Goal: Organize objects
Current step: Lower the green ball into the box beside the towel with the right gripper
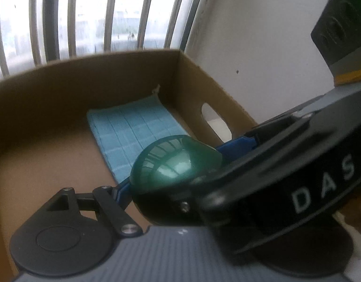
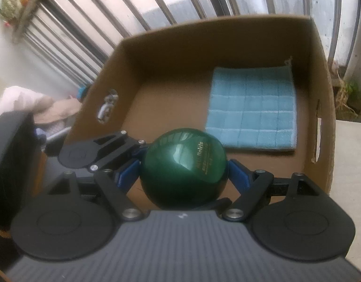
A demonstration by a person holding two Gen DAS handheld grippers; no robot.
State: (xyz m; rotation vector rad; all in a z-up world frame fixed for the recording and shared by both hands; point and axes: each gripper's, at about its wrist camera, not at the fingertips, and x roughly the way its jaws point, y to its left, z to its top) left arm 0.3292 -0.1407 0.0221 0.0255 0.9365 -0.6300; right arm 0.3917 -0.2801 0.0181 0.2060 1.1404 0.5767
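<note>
Green ball (image 2: 184, 172) hangs over the box (image 2: 321, 94) near edge, pinched by both claws: right claw (image 2: 184, 171), left claw (image 1: 173, 164). Glossy, hard, likely slippery; grip at the equator. Cloth (image 2: 251, 110) lies inside.

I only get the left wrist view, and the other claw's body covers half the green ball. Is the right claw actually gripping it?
Observer: Yes. The right claw has a blue pad pressed against each side of the green ball.
Operator: Any marking on the ball? I see only reflections.
Observer: Gold lettering faces the right wrist camera. Part of it reads "Belris".
Operator: The ball hides the near end of the blue cloth. How does it lie?
Observer: The blue cloth lies flat as a full square in the far right corner of the cardboard box, with bare floor to its left.
</note>
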